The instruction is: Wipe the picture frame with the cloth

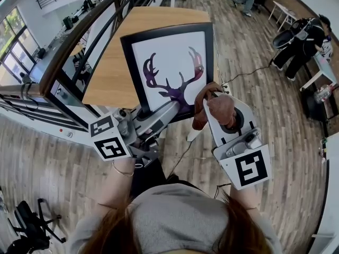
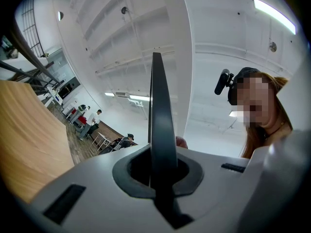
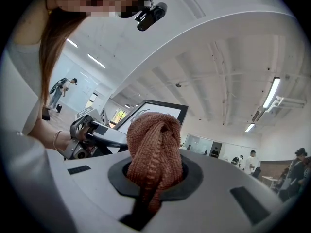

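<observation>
While left tongs (image 2: 160,173) pinch the picture frame (image 1: 169,67), right tongs (image 3: 154,174) clamp the cloth (image 3: 154,140).

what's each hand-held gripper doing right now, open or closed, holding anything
Left hand-held gripper: closed on the picture frame, gripping its edge.
Right hand-held gripper: closed on the cloth, bunched between its jaws.

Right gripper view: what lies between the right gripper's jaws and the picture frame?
The brown cloth, clamped in the right gripper, stands before the picture frame; the head view puts it at the frame's lower right corner.
</observation>
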Demonstrator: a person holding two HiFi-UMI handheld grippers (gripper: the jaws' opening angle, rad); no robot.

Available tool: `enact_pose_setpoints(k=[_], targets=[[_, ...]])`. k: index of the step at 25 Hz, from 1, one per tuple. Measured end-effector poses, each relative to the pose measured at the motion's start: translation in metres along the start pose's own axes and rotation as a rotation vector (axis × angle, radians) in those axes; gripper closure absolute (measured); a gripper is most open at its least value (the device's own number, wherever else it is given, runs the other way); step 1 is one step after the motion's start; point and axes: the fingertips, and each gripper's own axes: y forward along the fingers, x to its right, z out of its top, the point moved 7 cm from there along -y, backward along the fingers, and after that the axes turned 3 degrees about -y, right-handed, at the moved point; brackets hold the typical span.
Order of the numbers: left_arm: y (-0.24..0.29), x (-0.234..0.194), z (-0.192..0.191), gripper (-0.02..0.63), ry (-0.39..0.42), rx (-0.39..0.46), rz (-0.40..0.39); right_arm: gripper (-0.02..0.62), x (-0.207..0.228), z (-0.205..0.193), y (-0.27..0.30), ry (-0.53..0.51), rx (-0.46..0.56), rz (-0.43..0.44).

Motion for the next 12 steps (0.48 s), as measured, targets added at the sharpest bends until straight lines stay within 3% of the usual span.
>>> enact_pose_setpoints(k=[12], targets=[[0.0002, -0.0002, -0.0014, 0.588, -0.026, 0.019, 0.004, 0.549, -0.0028, -0.0065, -0.0055, 0.021, -0.018, 0.025]])
